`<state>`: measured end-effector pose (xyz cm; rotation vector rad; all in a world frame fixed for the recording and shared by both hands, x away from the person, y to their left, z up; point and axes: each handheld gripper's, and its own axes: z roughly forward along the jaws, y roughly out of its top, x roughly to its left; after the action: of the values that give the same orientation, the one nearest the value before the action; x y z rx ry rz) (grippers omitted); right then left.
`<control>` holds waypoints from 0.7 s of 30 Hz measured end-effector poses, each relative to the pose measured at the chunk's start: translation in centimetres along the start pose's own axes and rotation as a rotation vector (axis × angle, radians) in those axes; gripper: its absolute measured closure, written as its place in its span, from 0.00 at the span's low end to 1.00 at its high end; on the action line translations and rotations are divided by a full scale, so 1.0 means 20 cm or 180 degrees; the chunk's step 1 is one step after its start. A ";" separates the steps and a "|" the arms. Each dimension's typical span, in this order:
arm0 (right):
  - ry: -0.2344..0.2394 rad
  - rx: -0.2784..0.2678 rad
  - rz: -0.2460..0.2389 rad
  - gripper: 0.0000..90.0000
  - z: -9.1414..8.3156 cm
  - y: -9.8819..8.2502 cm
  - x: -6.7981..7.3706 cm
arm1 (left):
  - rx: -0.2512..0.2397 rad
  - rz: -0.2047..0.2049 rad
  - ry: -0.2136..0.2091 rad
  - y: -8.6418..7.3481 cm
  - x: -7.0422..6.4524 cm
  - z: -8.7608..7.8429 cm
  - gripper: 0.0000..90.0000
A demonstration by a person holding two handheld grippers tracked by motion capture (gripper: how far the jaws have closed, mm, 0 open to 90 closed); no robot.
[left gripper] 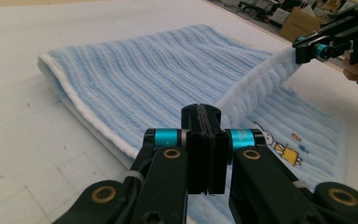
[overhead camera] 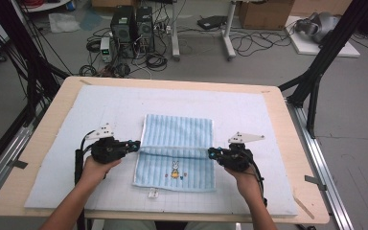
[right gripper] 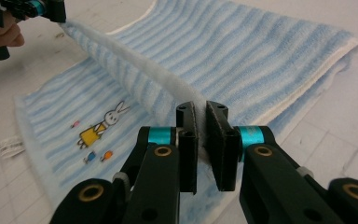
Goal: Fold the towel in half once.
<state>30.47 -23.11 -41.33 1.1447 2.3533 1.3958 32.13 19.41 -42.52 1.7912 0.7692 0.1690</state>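
Mid-fold at the table: I have a blue striped towel (overhead camera: 178, 143) lying on the white mat (overhead camera: 52, 143), its far part already doubled over, judging by the layered edge in the left gripper view. A raised edge is stretched across the towel's middle between my two tools. The near part, with its rabbit picture (overhead camera: 175, 170), lies flat and uncovered, so I judge the fold about half made, with that held edge yet to be carried over and laid down. My left gripper (overhead camera: 135, 144) has its jaws clamped together on the left end of the edge; my right gripper (overhead camera: 212, 153) pinches the right end, cloth visible between its pads. Both hands sit low and level, forearms reaching in from the near side, tools pointing inward toward each other.
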 end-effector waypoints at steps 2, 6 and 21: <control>0.0031 0.0006 -0.0015 0.92 -0.02 -0.02 0.01 | 0.0024 0.0028 -0.0036 -0.01 -0.02 -0.02 0.99; 0.0096 0.0002 -0.0051 0.92 -0.06 -0.07 0.05 | 0.0058 0.0102 -0.0112 -0.04 -0.08 -0.06 0.99; 0.0209 0.0170 -0.0256 0.91 -0.12 -0.20 0.16 | 0.0212 0.0195 -0.0366 -0.16 -0.22 -0.18 0.99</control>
<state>25.09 -23.60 -42.50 1.0201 2.4668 1.3719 25.75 20.30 -42.91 1.8715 0.6450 0.0806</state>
